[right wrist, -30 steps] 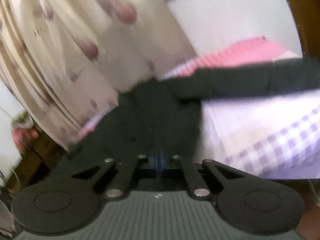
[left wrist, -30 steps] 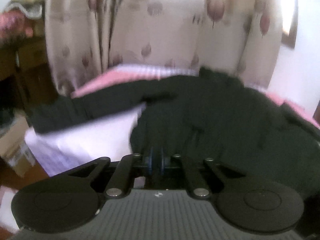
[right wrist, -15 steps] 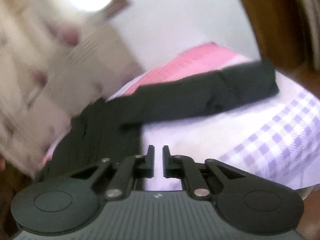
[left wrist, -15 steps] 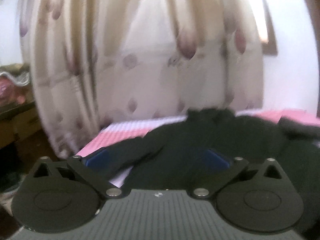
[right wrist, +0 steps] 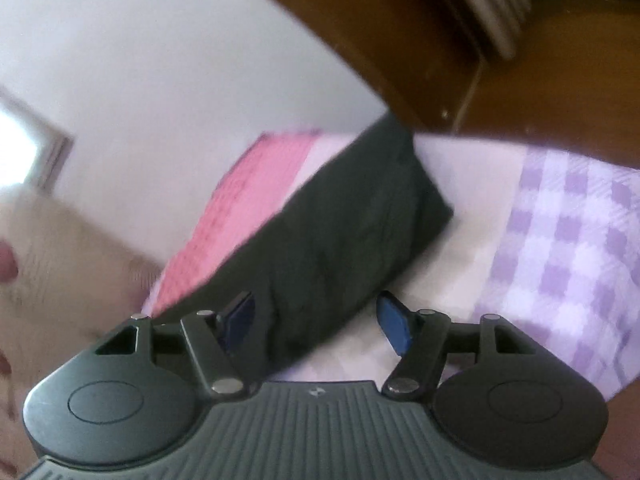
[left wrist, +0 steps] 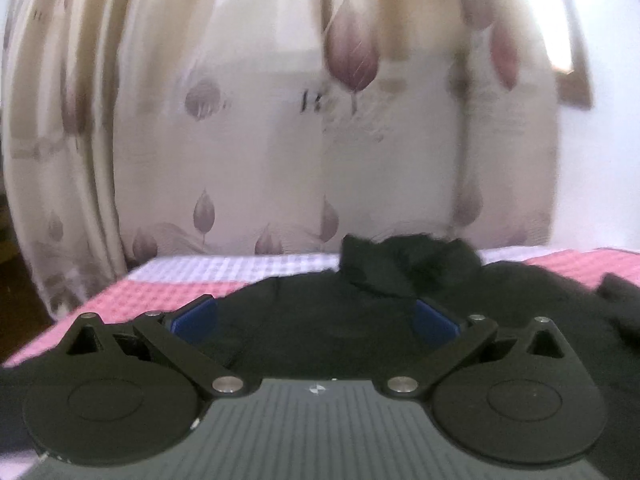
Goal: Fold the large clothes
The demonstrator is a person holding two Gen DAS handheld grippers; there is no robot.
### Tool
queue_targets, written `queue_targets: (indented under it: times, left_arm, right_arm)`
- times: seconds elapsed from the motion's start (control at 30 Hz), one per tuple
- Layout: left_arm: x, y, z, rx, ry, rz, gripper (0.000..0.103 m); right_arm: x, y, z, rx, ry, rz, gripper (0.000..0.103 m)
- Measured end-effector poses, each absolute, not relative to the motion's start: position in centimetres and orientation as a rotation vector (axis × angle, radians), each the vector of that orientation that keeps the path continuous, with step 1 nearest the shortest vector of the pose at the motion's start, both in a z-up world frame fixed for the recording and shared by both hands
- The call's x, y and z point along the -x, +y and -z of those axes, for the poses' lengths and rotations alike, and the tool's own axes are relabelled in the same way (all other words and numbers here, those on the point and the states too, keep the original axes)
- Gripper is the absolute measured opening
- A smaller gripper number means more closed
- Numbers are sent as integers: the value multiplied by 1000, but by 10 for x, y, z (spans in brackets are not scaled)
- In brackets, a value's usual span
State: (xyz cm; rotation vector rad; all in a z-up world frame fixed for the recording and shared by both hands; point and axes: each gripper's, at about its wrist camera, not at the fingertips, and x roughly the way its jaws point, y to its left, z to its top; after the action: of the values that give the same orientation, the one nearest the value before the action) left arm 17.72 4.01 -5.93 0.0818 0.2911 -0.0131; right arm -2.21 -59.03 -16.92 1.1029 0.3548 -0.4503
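Black garment (left wrist: 320, 320) lies spread on the checked bedsheet (left wrist: 224, 270), collar toward the far curtain (left wrist: 240, 140). Left gripper (left wrist: 316, 316) is spread wide, empty, above the body; right gripper (right wrist: 320, 320), jaws just opening, straddles the right sleeve (right wrist: 344, 232) without pinching it, apparently for a sleeve fold.

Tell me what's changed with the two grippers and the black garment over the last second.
Both grippers were shut a second ago. The left gripper is now wide open over the black garment, gripping nothing. The right gripper has just been opening; the sleeve runs between its pads, unpinched. Both views swung sideways. The garment stays spread on the checked bedsheet.
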Motion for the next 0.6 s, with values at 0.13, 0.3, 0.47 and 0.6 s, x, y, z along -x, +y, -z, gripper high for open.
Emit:
queue_targets:
  times: [0.13,0.3,0.47,0.6]
  left_arm:
    - [-200,45,88,-123,321,-34,103]
    - [-204,61,103,-43,385,-39,103]
    - [-205,72,105,30,382,-73,103]
    - [-205,86,103,123,387,-111,103]
  right_arm:
    - [15,-594,178,-1142,258,473,69]
    - [-7,-585,180,-1044,244,504,65]
    - [-34,-607,185,-1109,309,510,10]
    - [-63,-588,128,-1015,241,437,9]
